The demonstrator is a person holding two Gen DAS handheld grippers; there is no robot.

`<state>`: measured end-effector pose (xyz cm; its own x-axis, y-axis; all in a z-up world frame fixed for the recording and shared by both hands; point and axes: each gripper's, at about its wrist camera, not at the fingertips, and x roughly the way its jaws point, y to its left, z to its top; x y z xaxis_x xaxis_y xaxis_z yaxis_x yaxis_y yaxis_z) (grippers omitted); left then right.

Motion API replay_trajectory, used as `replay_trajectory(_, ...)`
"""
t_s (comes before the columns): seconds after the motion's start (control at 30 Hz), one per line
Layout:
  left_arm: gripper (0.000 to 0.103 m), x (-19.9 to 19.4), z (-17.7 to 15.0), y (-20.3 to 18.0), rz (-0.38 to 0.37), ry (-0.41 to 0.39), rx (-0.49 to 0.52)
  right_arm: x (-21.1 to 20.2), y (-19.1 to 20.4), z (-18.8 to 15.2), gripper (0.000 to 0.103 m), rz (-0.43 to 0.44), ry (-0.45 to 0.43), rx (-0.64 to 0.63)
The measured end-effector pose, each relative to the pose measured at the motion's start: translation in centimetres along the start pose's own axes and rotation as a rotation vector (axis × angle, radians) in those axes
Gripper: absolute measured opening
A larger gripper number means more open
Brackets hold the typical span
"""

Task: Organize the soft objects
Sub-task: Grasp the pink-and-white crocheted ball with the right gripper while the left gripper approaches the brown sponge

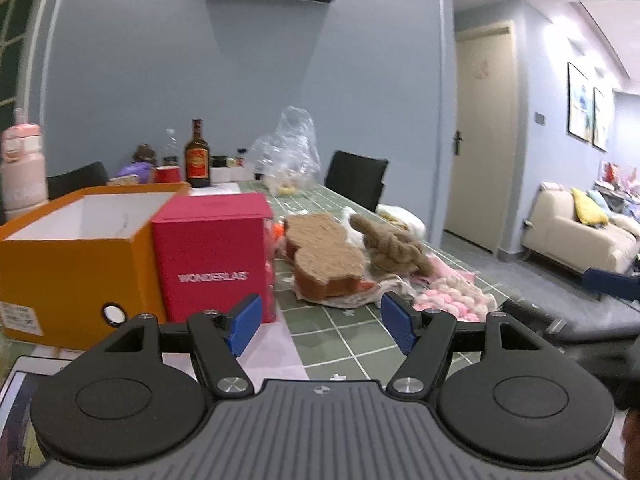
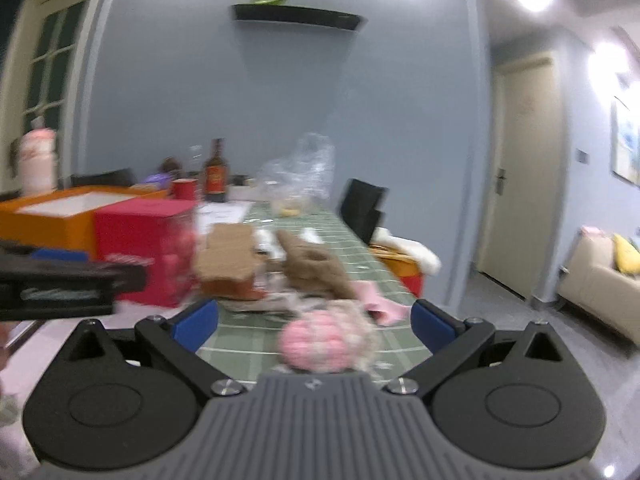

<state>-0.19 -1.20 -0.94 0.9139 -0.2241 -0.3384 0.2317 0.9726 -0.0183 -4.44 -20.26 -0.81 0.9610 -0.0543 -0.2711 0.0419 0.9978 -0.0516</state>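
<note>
- Green-tiled counter (image 1: 320, 332) carries a loose heap of soft things on its right half, past both hand-held grippers.
- Left hand-held gripper (image 1: 322, 326) hangs over the near counter with its blue pads (image 1: 244, 322) spread wide and nothing between them.
- Right hand-held gripper (image 2: 314, 322) is likewise wide apart; the pink knobbly soft toy (image 2: 320, 344) sits low between its blue pads (image 2: 198, 324), but the blur hides whether either pad touches it.
- In the left wrist view that pink toy (image 1: 452, 298) lies at the near right edge of the heap, just beside a crumpled pale cloth (image 1: 360, 296).
- Brown bear-shaped cushion (image 1: 324, 256) rests on the cloth in the middle of the heap.
- Tan knotted plush (image 1: 390, 246) lies just right of the cushion, touching it.
- Red WONDERLAB box (image 1: 214, 256) stands upright left of the cushion, close against an open orange box (image 1: 76, 256) with a white inside.
- Farther back on the counter stand a dark bottle with a red label (image 1: 197, 158), a red cup (image 1: 166, 174) and a crumpled clear plastic bag (image 1: 288, 148).
- A black chair (image 1: 356, 178) stands at the counter's far right side.
</note>
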Motion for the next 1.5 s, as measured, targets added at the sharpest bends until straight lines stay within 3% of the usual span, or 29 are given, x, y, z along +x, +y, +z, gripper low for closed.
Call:
replay_trajectory(0.13, 0.080, 1.3, 0.2, -0.4, -0.012, 0.033, 0.018, 2.1, -3.7, -0.4, 0.100, -0.011, 0.053, 0.139)
replay_trajectory(0.2, 0.080, 2.0, 0.2, -0.8, -0.011, 0.053, 0.029, 3.6, -4.2, -0.8, 0.100, -0.009, 0.098, 0.144)
replay_trajectory(0.3, 0.080, 2.3, -0.1, -1.3, 0.002, 0.070, 0.074, 5.4, -3.5, -0.9, 0.100, 0.011, 0.143, 0.048)
replay_trajectory(0.37, 0.080, 2.6, -0.3, -1.6, 0.017, 0.074, 0.110, 6.3, -3.1, -0.8, 0.100, 0.070, 0.157, 0.024)
replay_trajectory(0.43, 0.080, 3.1, -0.4, -1.6, 0.043, 0.086, 0.121, 7.6, -2.9, -0.6, 0.100, 0.113, 0.179, 0.060)
replay_trajectory(0.53, 0.080, 3.7, -0.2, -1.2, 0.065, 0.104, 0.094, 9.7, -2.5, -0.3, 0.100, 0.104, 0.200, 0.094)
replay_trajectory(0.67, 0.080, 4.0, 0.1, -0.2, 0.031, 0.119, 0.108, 13.0, -1.7, -0.3, 0.100, 0.158, 0.288, 0.140)
replay_trajectory(0.97, 0.080, 3.9, 0.8, -0.6, 0.027, 0.090, 0.094, 16.0, -0.1, -0.8, 0.100, 0.057, 0.350, 0.144)
replay_trajectory(1.03, 0.080, 3.9, 1.0, -0.7, 0.043, 0.087, 0.091, 16.7, 0.5, -1.3, 0.092, 0.010, 0.396, 0.097)
replay_trajectory(1.07, 0.080, 4.0, 1.1, -0.7, 0.050, 0.087, 0.082, 16.5, 0.6, -1.4, 0.091, 0.026, 0.392, 0.086)
replay_trajectory(1.1, 0.080, 4.0, 1.2, -0.7, 0.054, 0.092, 0.068, 16.1, 0.6, -1.4, 0.082, 0.042, 0.374, 0.078)
replay_trajectory(1.2, 0.080, 4.5, 1.5, -0.4, 0.039, 0.132, 0.033, 15.5, 0.3, -1.7, 0.075, 0.081, 0.359, 0.081)
replay_trajectory(1.3, 0.080, 4.8, 1.9, -0.7, 0.065, 0.138, 0.026, 14.4, -0.6, -1.8, 0.060, 0.083, 0.318, 0.115)
replay_trajectory(1.5, 0.081, 6.0, 3.8, -3.2, 0.062, 0.123, 0.081, 11.8, -1.1, -1.8, 0.058, 0.180, 0.268, 0.108)
